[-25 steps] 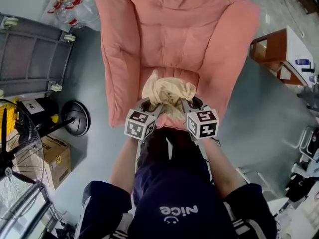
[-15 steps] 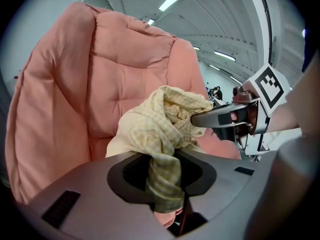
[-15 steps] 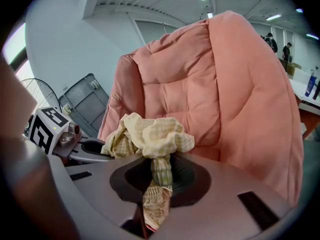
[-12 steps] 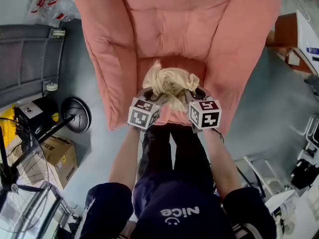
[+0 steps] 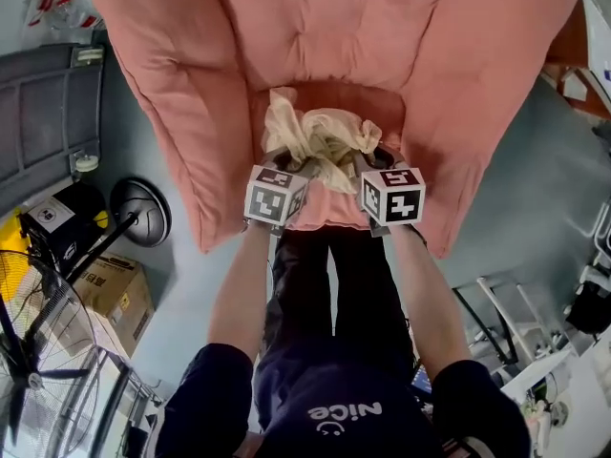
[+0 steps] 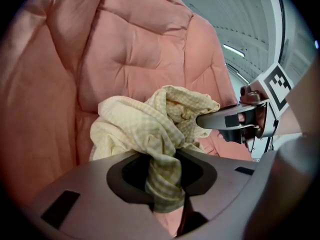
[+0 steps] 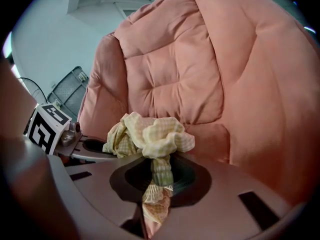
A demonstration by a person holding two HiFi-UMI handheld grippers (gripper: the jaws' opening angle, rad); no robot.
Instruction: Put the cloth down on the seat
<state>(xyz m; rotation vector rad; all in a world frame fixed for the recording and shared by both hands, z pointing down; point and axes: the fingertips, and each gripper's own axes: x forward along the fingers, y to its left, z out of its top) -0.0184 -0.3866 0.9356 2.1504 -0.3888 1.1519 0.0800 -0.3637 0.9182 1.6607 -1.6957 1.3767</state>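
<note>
Cloth (image 5: 320, 139), pale yellow check, bunched in a wad between the two claws, over the front part of the seat (image 5: 387, 113) of a pink padded armchair (image 5: 315, 27). Left claw (image 6: 162, 181) pinching one twisted strand of it. Right claw (image 7: 157, 176) pinching another, its tail hanging below the jaws. Claws side by side, near each other. Whether the wad rests on the cushion: cannot tell. Black fan (image 5: 38, 351) on floor, person's left.
</note>
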